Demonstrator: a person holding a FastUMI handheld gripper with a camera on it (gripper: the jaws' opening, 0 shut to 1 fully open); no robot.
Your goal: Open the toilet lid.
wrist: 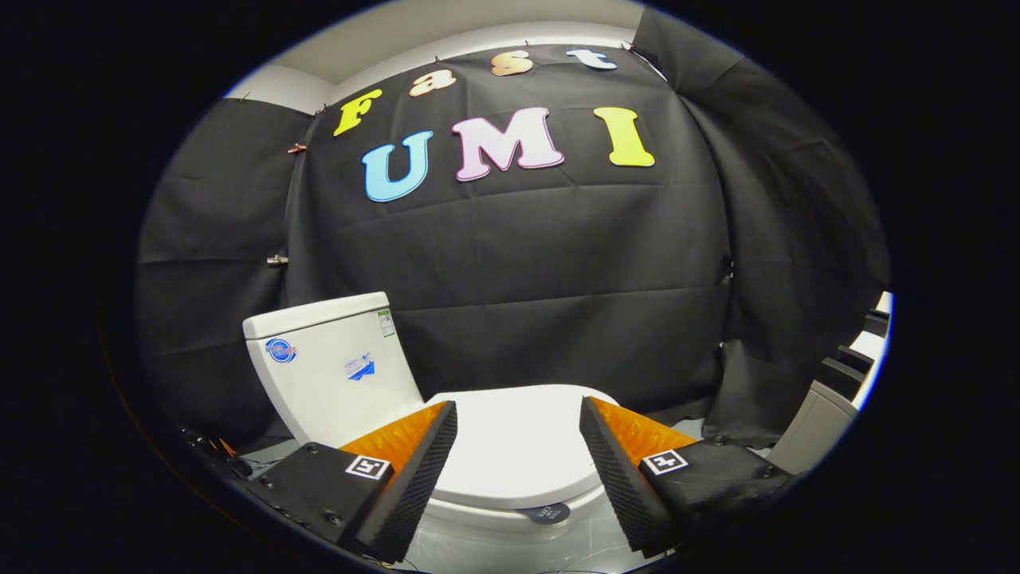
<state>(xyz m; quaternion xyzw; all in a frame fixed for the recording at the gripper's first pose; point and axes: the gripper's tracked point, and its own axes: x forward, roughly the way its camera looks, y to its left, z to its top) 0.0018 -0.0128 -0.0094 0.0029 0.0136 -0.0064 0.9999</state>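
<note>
The gripper (518, 418) has its two fingers (414, 470) spread wide apart, holding nothing and touching nothing, with ribbed pads facing each other across the gap. Just ahead of them and framed between them lies the toilet lid (518, 450), a smooth, glossy white oval lying flat and closed on the bowl, with the boxy white cistern (331, 371) standing behind it to the left and carrying a few small stickers. The toilet stands on a pale, shiny floor (510, 550) in a booth walled with creased black cloth (558, 263).
</note>
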